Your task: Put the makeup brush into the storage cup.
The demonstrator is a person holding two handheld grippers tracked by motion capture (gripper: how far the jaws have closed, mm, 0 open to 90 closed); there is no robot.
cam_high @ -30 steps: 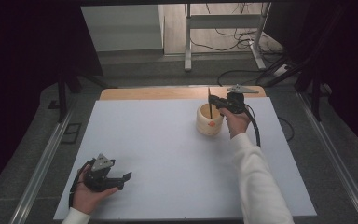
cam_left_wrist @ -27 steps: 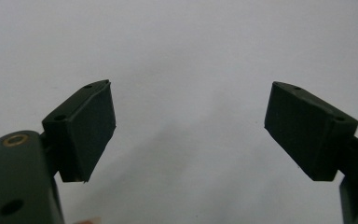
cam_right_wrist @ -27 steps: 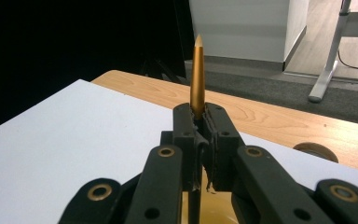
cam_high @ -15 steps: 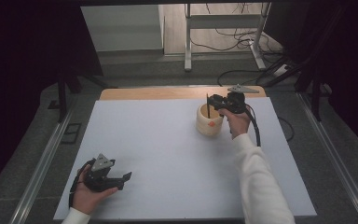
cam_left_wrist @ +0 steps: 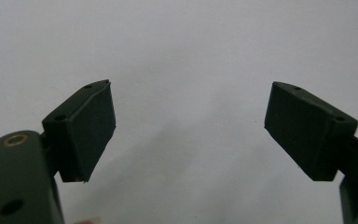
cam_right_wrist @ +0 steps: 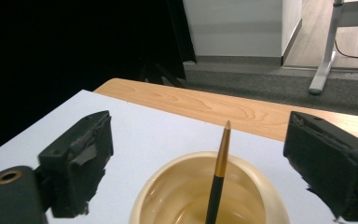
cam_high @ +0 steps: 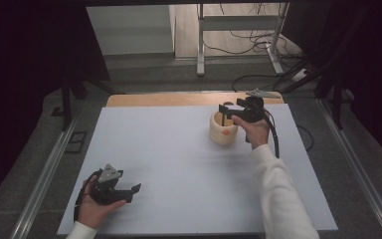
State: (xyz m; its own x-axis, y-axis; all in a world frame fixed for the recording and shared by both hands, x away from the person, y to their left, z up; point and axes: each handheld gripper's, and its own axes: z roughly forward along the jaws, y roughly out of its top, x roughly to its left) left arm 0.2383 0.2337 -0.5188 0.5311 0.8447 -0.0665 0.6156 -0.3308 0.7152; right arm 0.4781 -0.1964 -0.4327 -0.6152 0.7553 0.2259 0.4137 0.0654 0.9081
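Right gripper (cam_high: 227, 110): jaws wide, empty, above round cream ceramic cup (cam_high: 223, 129).
Slim black-and-gold pen (cam_right_wrist: 218, 175): leaning inside cup.
Left gripper (cam_high: 129, 191): wide, empty, well apart from cup.

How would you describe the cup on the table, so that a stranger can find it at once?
Look at the white table, toward its far right part. There stands a cream cup, just below the right claw. It is the one vessel there, with a small orange mark on its side and a black, gold-tipped stick standing inside.
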